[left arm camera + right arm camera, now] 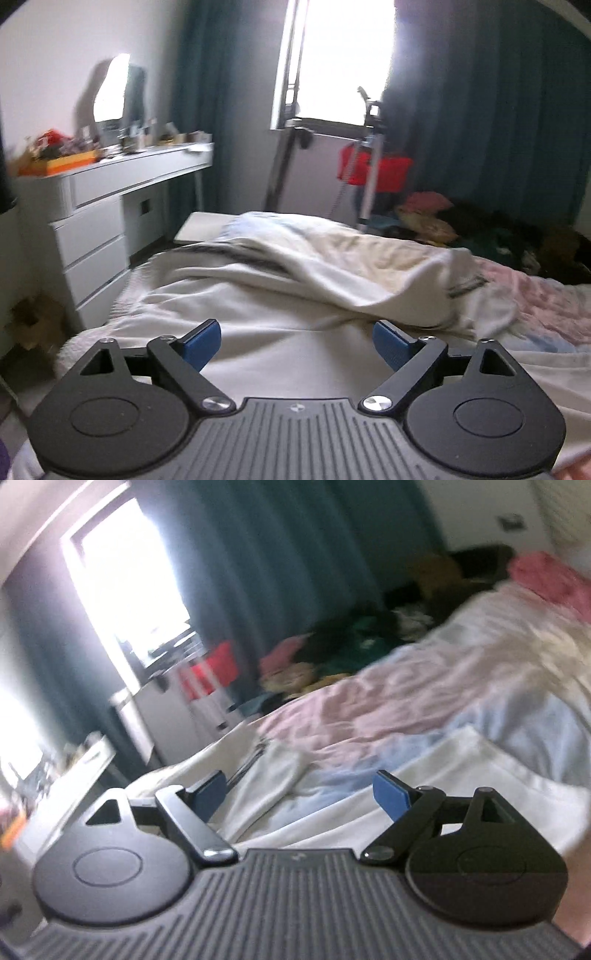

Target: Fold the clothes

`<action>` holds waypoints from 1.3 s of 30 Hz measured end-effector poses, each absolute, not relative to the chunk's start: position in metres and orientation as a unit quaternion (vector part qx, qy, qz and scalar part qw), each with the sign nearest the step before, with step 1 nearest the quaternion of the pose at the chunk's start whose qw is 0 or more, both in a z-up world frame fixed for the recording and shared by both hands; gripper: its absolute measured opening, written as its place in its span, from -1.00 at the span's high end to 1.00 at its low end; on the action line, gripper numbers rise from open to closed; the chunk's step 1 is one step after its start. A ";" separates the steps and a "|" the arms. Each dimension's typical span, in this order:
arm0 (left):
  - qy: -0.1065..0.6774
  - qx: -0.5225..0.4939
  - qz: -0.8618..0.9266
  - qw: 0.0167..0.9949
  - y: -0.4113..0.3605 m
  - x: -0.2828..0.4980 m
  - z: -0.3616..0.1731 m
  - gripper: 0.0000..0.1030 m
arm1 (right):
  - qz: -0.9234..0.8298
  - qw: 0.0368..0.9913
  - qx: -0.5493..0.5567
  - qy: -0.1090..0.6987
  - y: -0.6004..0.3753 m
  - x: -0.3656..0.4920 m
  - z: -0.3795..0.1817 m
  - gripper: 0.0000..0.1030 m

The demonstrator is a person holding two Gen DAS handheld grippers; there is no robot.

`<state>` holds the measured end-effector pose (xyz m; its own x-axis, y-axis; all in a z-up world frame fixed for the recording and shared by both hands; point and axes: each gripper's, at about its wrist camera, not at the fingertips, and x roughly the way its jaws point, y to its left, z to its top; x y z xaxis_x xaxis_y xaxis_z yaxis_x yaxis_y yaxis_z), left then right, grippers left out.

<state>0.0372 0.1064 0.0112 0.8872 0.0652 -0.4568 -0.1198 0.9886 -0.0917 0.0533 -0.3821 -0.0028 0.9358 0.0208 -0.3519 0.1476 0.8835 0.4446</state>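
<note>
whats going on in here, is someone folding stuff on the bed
Yes. A person holds a gripper in each hand over a bed. Both the left gripper and the right gripper are open and empty. A white garment lies rumpled on the bed, not gripped. More clothes are piled at the far side.

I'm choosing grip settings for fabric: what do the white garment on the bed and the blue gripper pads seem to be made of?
White garment: looks like soft woven or knit cloth, matte, judging by its loose folds; blur hides the weave. Blue pads: probably rubber or plastic, matte, with fine ribbing on the faces. Both sets of jaws stand apart with nothing between them.
</note>
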 end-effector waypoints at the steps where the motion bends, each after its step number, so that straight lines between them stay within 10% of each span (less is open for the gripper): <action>1: 0.230 -0.060 0.036 0.971 0.095 0.040 0.012 -0.80 | -0.024 0.956 0.235 0.175 -0.376 0.055 -0.004 -0.71; 36: 0.240 -0.012 -0.017 0.971 0.019 0.087 -0.082 -0.87 | 0.050 0.961 0.184 0.200 -0.283 0.104 -0.055 -0.69; 39: 0.249 -0.012 -0.010 0.968 0.021 0.089 -0.084 -0.87 | 0.055 0.944 0.214 0.245 -0.288 0.118 -0.070 -0.42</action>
